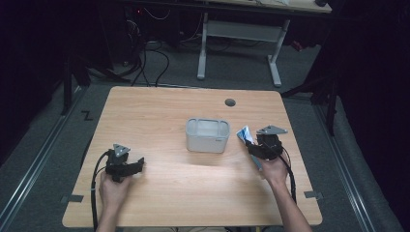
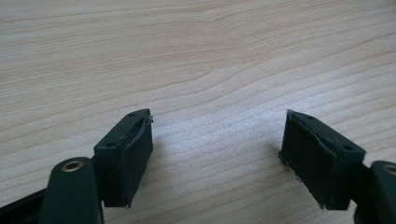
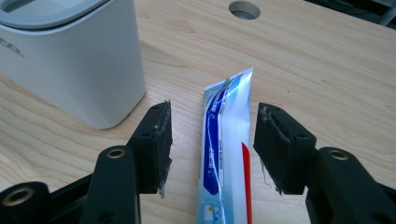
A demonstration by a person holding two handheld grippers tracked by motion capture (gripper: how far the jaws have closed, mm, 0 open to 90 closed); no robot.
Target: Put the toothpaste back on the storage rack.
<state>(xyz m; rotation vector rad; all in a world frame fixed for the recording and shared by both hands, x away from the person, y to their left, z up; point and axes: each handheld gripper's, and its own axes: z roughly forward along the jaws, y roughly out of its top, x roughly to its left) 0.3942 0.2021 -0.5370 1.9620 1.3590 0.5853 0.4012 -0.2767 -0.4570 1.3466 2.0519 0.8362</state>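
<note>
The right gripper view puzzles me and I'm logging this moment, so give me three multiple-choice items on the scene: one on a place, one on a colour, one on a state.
1. Where does the toothpaste tube lie?
A. Inside the white container
B. Between the right gripper's open jaws
C. Under the left gripper

2. What colour is the container at the table's middle?
A. White
B. Red
C. Black

3. How do the left gripper's jaws stand?
A. Shut on a tube
B. Shut on nothing
C. Open over bare wood

Key: 1 B, the tube runs up between the right gripper's parted pads. 2 A, its walls are white in both views. 3 C, the left gripper view has wood grain between separated pads.
</note>
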